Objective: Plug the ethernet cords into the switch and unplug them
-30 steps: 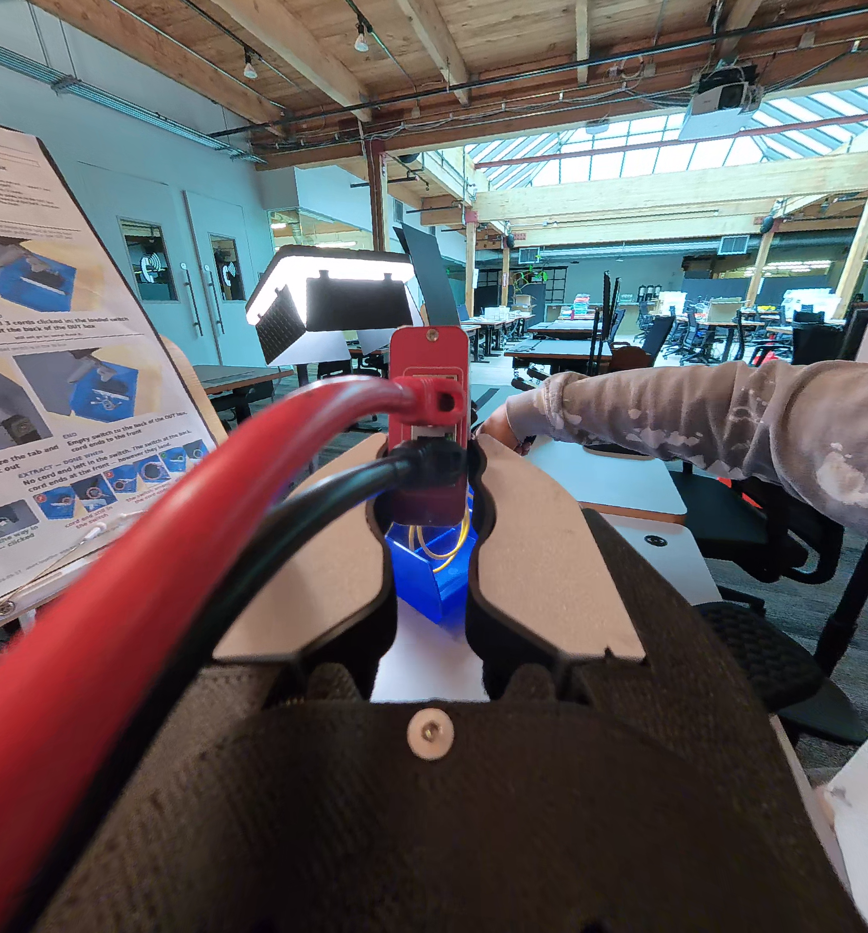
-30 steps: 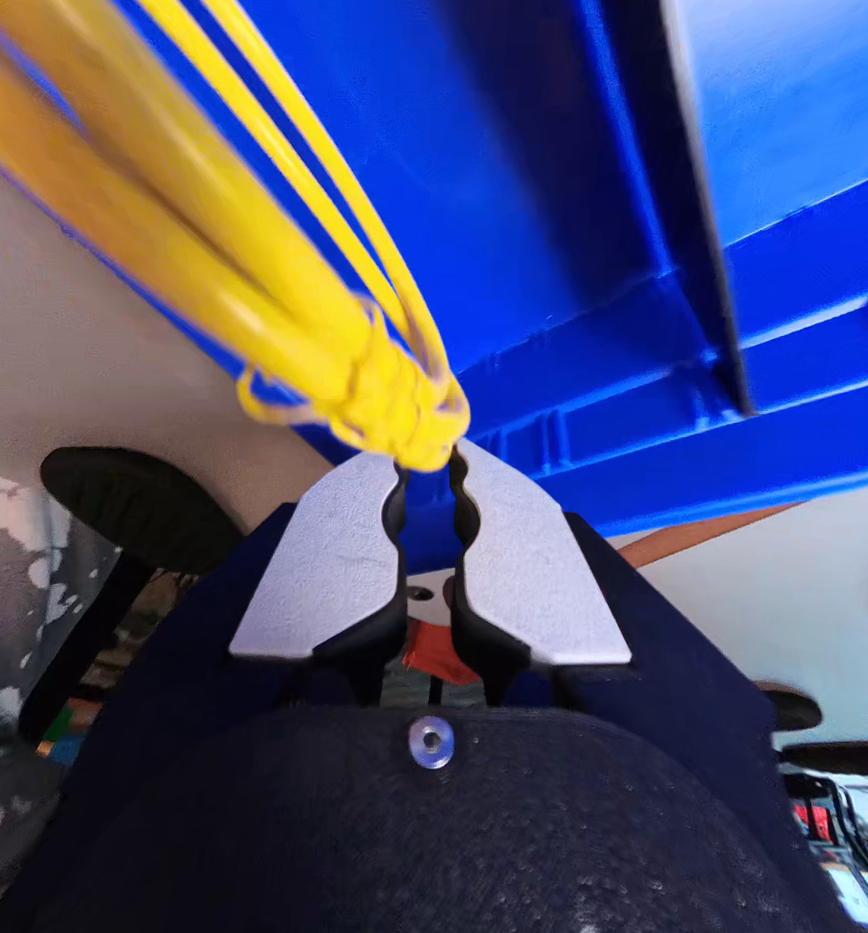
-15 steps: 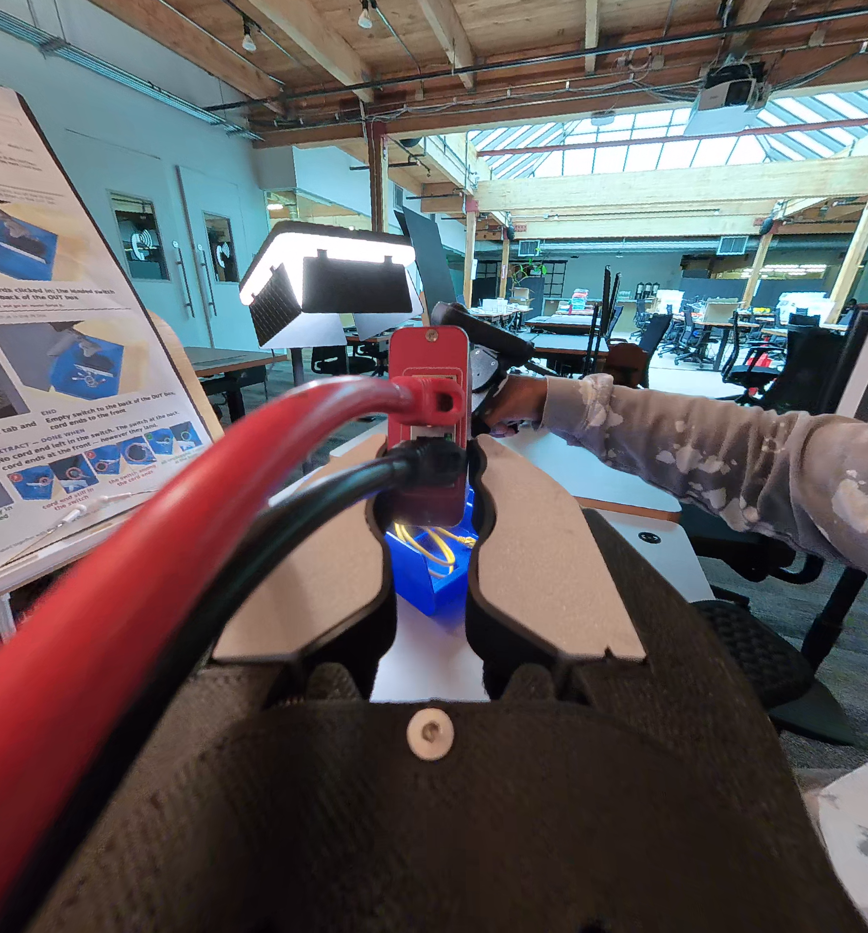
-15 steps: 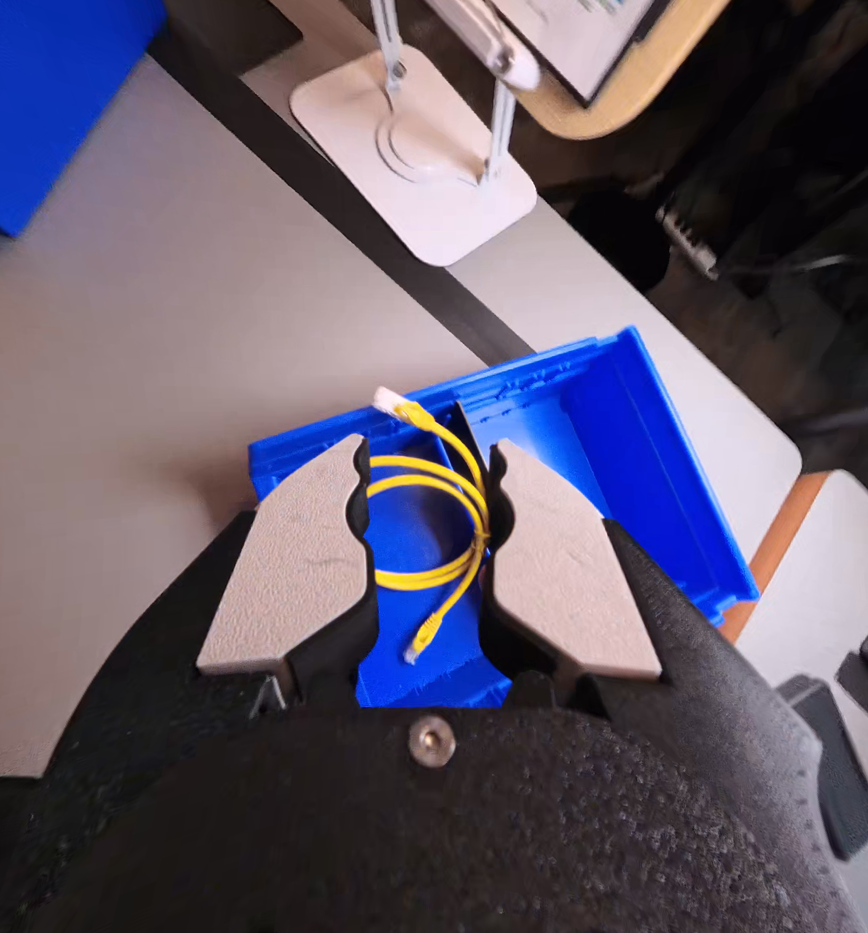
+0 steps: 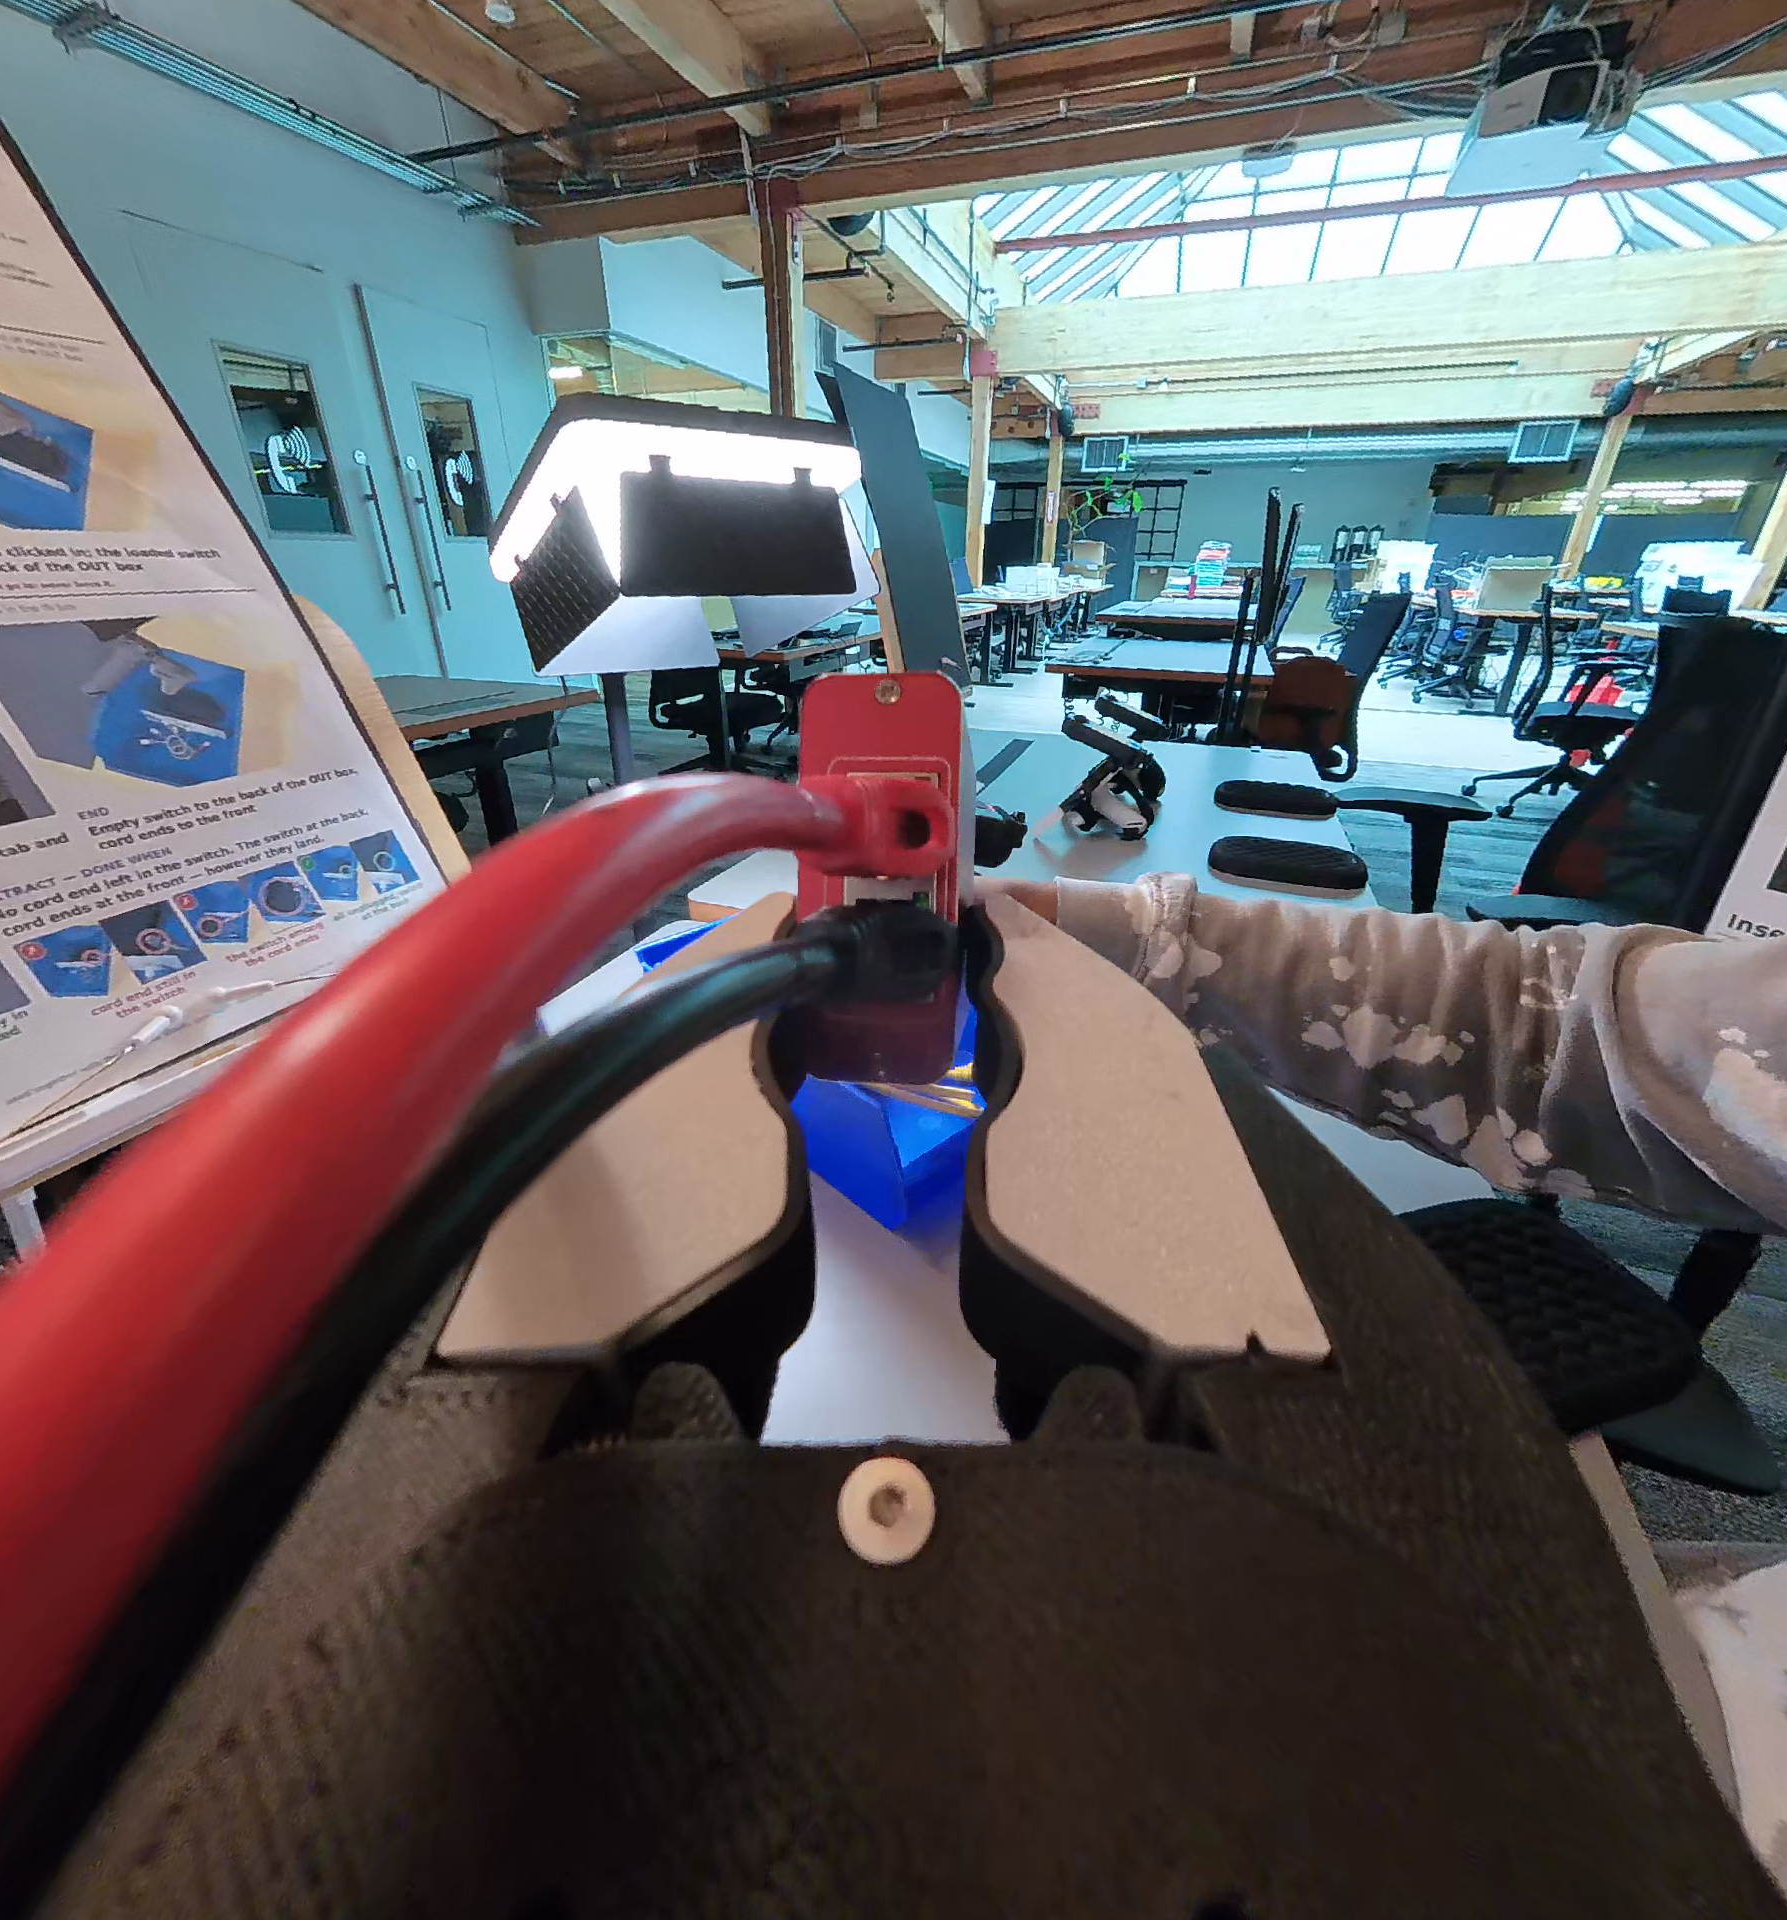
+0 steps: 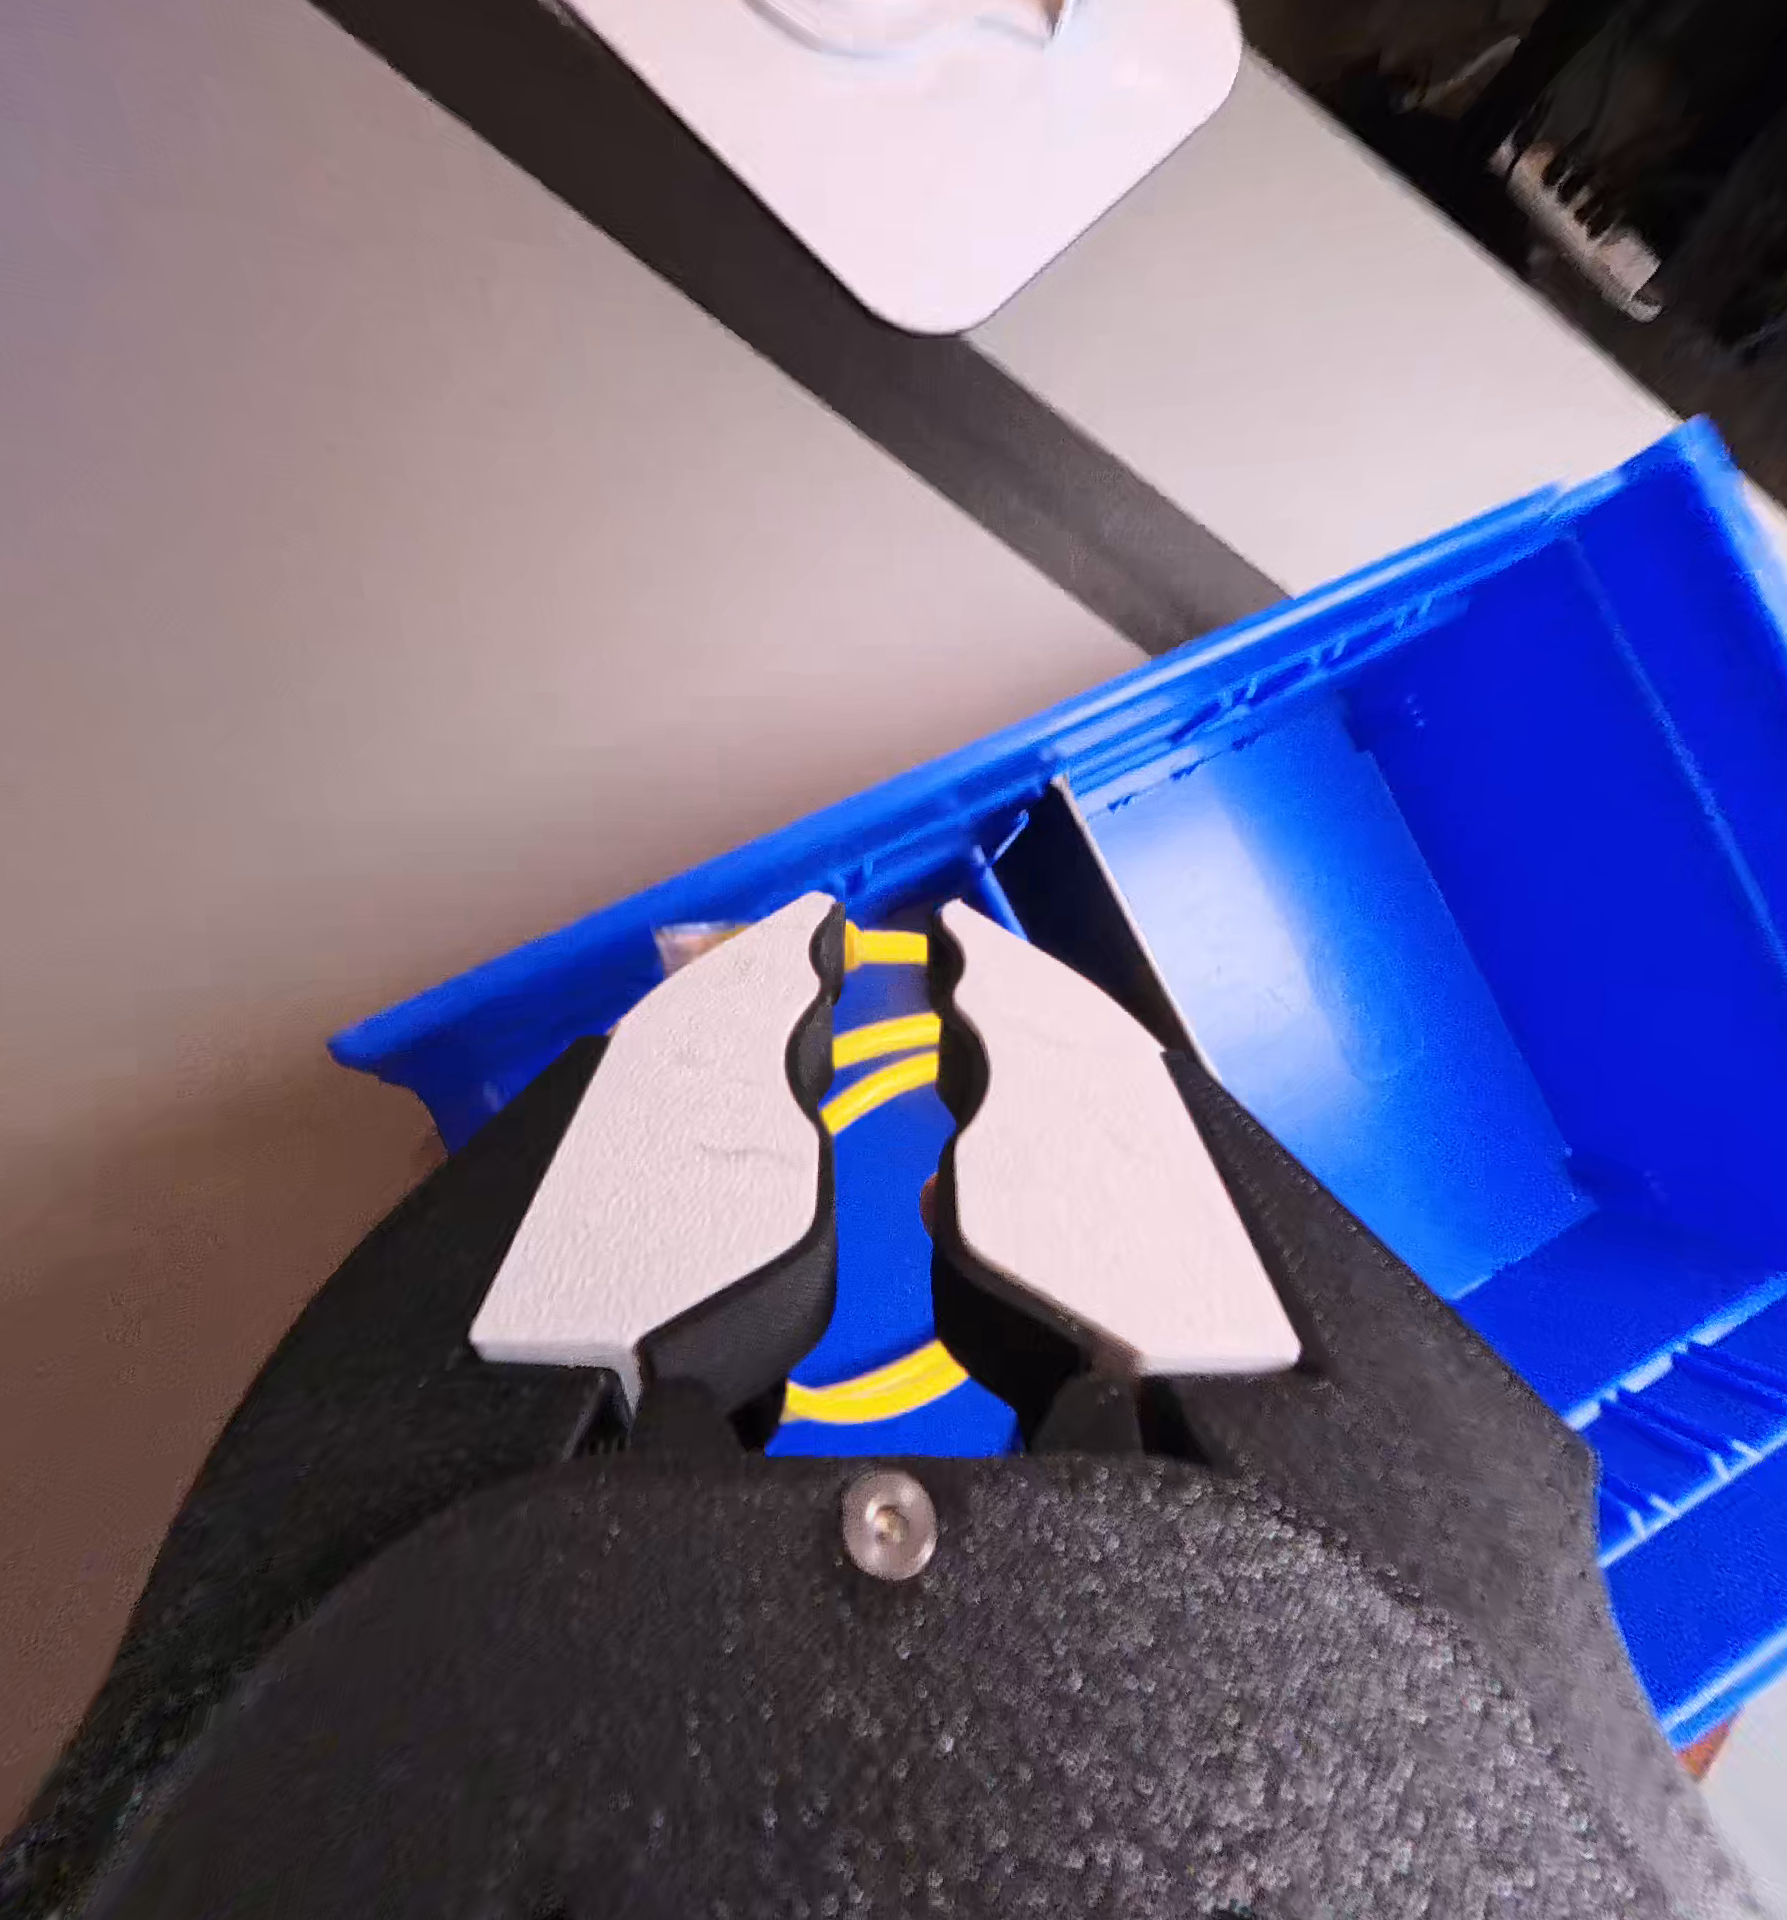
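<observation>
Left gripper (image 5: 878, 997) clamped on red switch (image 5: 881, 790); right gripper (image 6: 884, 925) narrowly parted, empty, over yellow cord (image 6: 884, 1044) in blue bin (image 6: 1595, 831).

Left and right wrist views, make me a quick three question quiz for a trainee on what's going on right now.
1. True or false: the left gripper is shut on the red switch.
2. Which cords are plugged into the switch? A) red cord and black cord B) yellow and black C) only red
3. Fill in: the yellow cord lies coiled in the ____ bin, below the right gripper.

Key: 1 true. 2 A. 3 blue; the right gripper is open with the coil seen through the gap, and contact cannot be told.
</observation>
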Demonstrator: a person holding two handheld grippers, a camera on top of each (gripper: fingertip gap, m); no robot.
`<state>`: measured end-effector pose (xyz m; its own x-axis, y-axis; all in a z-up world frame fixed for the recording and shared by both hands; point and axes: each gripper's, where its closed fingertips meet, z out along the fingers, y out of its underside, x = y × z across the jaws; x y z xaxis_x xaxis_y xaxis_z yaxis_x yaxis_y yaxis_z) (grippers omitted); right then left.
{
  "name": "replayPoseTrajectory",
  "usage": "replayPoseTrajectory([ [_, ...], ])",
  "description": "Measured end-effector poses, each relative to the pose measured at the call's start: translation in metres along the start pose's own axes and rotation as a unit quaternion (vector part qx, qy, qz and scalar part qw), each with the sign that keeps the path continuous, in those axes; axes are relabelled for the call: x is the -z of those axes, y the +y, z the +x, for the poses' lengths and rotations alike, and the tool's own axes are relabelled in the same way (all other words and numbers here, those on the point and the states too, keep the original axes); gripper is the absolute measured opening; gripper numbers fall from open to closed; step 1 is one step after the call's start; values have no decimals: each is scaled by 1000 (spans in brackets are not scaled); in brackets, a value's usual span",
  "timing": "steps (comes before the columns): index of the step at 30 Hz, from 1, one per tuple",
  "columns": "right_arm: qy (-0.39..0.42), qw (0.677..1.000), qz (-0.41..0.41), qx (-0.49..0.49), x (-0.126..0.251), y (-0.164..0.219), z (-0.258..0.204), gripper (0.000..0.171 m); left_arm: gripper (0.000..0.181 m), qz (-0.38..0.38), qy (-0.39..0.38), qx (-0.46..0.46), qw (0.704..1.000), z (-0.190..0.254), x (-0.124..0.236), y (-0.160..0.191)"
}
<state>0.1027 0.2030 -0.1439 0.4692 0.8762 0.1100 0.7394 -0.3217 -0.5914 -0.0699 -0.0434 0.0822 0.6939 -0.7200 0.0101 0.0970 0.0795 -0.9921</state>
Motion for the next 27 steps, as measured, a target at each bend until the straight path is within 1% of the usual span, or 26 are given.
replayPoseTrajectory([
  [1, -11, 1000, -19, 1, -3, 9, -2, 15, 28, 2, -1, 1, 1000, -1, 0, 0],
  [4, -36, 996, -77, 24, -10, 39, -11, 17, 28, 3, 3, 12, 1000, -3, -1, 1],
  [5, -29, 995, -89, 39, -12, 47, -10, 18, 28, 2, 3, 13, 1000, -3, -2, 2],
  [6, -18, 995, -85, 47, -12, 48, -9, 19, 29, 0, 3, 12, 1000, -3, -3, 3],
  [9, 15, 999, -36, 35, 0, 34, 0, 22, 28, -12, 3, 11, 1000, -3, -6, 8],
  [11, 48, 998, 32, 27, 21, 9, 5, 23, 28, -27, 1, 11, 1000, -4, -10, 14],
  [12, 52, 995, 77, 27, 35, -7, 1, 25, 28, -36, 0, 11, 999, -4, -12, 18],
  [14, 16, 984, 176, 32, 67, -42, -26, 29, 28, -61, 3, 15, 998, -5, -17, 29],
  [16, -47, 960, 270, 58, 101, -74, -69, 32, 28, -99, 20, 22, 995, -2, -22, 45],
  [18, -114, 933, 328, 97, 128, -93, -119, 35, 28, -157, 50, 22, 986, 7, -26, 67],
  [20, -175, 909, 348, 146, 145, -101, -167, 39, 28, -220, 69, 7, 973, 14, -30, 92],
  [22, -225, 893, 345, 183, 154, -103, -207, 41, 27, -278, 80, -16, 957, 19, -33, 118],
  [24, -253, 885, 328, 213, 152, -101, -234, 42, 27, -333, 95, -27, 938, 26, -34, 143],
  [25, -269, 882, 314, 225, 148, -98, -246, 43, 31, -356, 104, -31, 928, 29, -34, 154],
  [26, -280, 883, 295, 236, 140, -93, -254, 42, 28, -376, 111, -34, 919, 32, -34, 164],
  [27, -274, 889, 274, 244, 129, -89, -258, 41, 28, -395, 119, -36, 910, 35, -33, 173],
])
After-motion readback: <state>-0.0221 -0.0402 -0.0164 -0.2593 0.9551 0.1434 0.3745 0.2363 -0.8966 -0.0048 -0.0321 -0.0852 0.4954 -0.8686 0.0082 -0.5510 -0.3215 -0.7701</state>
